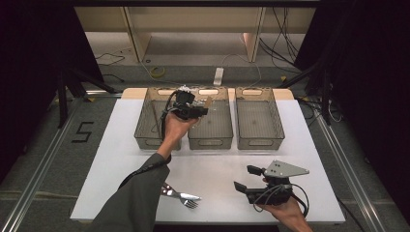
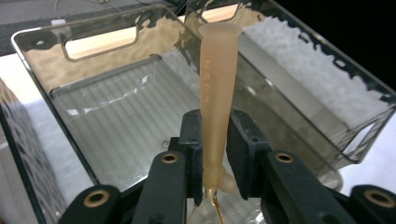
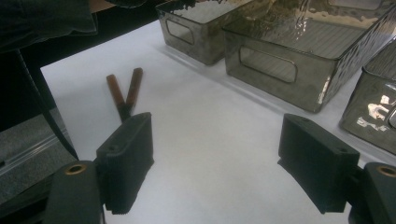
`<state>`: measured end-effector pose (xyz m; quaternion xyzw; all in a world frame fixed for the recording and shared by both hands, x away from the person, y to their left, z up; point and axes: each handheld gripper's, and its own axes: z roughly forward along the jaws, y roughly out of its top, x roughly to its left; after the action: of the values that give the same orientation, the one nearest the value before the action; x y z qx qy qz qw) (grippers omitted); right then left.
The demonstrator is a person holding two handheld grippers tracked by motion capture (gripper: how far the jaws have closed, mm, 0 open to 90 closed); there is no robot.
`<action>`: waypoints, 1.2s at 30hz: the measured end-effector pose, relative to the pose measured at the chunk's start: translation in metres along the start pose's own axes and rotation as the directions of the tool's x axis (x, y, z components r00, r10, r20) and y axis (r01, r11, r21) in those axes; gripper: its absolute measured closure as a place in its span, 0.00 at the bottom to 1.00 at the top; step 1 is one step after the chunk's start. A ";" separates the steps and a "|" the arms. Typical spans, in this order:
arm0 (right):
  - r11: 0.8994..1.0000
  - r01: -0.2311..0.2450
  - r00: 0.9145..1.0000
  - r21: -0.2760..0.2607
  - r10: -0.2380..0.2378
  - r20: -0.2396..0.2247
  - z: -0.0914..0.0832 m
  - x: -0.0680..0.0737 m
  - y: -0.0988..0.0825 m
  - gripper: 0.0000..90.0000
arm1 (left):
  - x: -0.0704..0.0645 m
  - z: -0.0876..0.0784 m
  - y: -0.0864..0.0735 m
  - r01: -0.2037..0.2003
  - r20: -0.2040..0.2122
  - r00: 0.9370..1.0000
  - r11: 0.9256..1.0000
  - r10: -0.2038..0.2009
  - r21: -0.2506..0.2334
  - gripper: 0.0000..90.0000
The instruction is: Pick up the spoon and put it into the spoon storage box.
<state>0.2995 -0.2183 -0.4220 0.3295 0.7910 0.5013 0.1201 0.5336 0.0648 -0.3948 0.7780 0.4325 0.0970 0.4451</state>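
A: What have your left fingers (image 2: 215,158) got?

B: A pale, peach-coloured plastic handle (image 2: 217,84), smooth and slightly translucent, flaring at its far end, with raised lettering down it. My two black pads sit either side of its lower part, one flat against it, the other barely clear, so the clamp looks loose. It stands over the middle bin (image 1: 211,126).

A: What is that bin like?

B: Smoky clear plastic, rectangular, ribbed floor, rippled walls, an oblong handle slot at each end. Two like it stand just beside it, rims almost touching.

A: And your right gripper (image 1: 248,178)?

B: Fingers wide apart, nothing between them, low over the smooth white table (image 1: 217,169), well in front of the middle bin. Two metal forks (image 1: 183,195) with brown handles lie near the table's front edge.
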 end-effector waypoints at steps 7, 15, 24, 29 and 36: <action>1.000 -0.003 1.000 -0.004 0.003 0.001 -0.001 0.000 0.000 0.30 | -0.001 -0.012 0.006 0.018 0.004 1.000 1.000 -0.018 -0.025 0.51; 1.000 0.002 1.000 -0.004 -0.002 0.005 -0.001 0.000 0.000 0.30 | -0.013 -0.045 0.000 -0.061 0.081 0.995 0.998 0.060 0.007 0.33; 1.000 0.000 1.000 0.000 0.000 0.004 0.000 0.002 0.001 0.30 | -0.019 -0.085 -0.025 -0.164 0.070 0.985 0.985 0.160 0.049 0.27; 1.000 0.003 1.000 -0.006 -0.003 0.004 -0.001 0.001 0.001 0.30 | -0.020 -0.099 -0.037 -0.225 0.043 0.974 0.970 0.222 0.090 0.21; 1.000 0.002 1.000 -0.013 -0.002 0.012 -0.003 0.000 0.001 0.30 | -0.019 -0.106 -0.048 -0.235 0.044 0.972 0.966 0.231 0.109 0.20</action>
<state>0.2988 -0.2200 -0.4194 0.3306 0.7873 0.5045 0.1275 0.4371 0.1262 -0.3656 0.8490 0.3360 0.1119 0.3922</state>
